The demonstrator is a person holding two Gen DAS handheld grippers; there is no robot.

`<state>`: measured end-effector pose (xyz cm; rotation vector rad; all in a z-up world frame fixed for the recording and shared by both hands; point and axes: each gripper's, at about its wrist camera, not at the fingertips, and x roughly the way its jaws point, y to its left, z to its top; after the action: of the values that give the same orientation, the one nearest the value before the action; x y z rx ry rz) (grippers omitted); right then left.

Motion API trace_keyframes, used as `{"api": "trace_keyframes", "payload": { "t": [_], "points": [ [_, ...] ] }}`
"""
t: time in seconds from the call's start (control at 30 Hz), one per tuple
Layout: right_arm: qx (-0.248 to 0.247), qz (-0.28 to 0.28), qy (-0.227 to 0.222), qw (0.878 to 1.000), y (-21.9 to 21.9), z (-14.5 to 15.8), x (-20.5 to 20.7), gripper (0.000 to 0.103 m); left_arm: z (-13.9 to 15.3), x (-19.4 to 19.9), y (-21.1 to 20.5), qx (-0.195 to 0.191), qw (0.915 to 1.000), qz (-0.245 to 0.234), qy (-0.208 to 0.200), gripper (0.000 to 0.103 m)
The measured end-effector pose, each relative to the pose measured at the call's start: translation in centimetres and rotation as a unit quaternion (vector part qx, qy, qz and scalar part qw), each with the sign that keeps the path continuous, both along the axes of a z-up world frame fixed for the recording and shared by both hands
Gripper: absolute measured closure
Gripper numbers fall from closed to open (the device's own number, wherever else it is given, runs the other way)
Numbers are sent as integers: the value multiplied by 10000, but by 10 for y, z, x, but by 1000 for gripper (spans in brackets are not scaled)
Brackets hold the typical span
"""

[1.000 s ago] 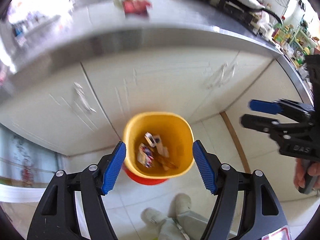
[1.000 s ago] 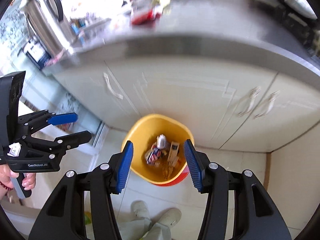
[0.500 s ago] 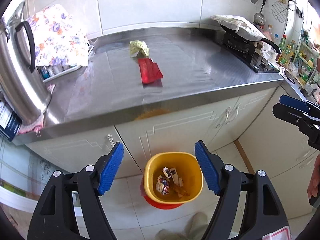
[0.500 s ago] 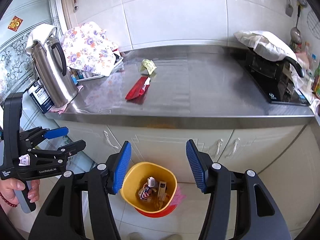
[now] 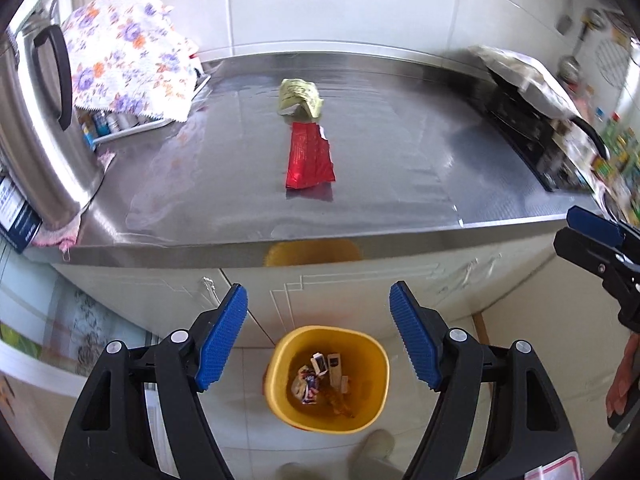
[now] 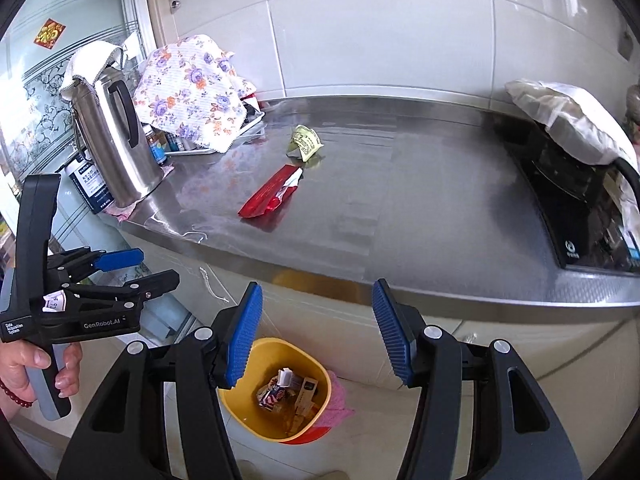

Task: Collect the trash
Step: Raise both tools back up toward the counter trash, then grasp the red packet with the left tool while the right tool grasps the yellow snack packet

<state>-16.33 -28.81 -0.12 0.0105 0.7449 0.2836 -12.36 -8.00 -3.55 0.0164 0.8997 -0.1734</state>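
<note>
yellow bin (image 5: 328,376) now lower in view, steel counter (image 5: 400,184) risen into frame; both grippers (image 5: 318,340) (image 6: 318,332) spread, empty; next red wrapper (image 5: 310,156), crumpled yellow paper (image 5: 300,96).

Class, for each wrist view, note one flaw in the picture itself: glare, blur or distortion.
Left wrist view: the right side is smeared around the black stove, and the steel countertop edge bows. Right wrist view: sharper; window light glares off the white wall tiles.
</note>
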Motion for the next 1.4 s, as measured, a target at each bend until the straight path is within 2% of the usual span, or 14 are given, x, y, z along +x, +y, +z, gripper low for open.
{"api": "trace_keyframes", "payload": {
  "t": [0.3, 0.5, 0.7, 0.97, 1.1, 1.17, 1.4],
  "points": [
    [172, 253, -17, 9995, -11, 5, 47, 45, 2, 32, -12, 52, 9997, 221, 36, 29],
    [127, 254, -30, 9996, -10, 4, 88, 45, -6, 73, -13, -27, 9997, 215, 81, 28],
    [96, 154, 69, 9998, -9, 0, 132, 45, -27, 122, -11, -183, 9994, 117, 252, 28],
    [110, 72, 149, 9998, 2, 1, 176, 45, -54, 159, -20, -64, 9988, -66, 485, 28],
    [76, 182, 193, 9996, 13, 0, 203, 45, -58, 167, -25, 129, 9993, -84, 355, 23],
    [29, 285, 237, 9993, 21, -3, 219, 45, -60, 172, -24, 300, 9992, 72, 245, 20],
    [-62, 945, 397, 9947, 50, -23, 283, 45, -60, 194, 1, 290, 9960, 808, 245, 20]
  ]
}}
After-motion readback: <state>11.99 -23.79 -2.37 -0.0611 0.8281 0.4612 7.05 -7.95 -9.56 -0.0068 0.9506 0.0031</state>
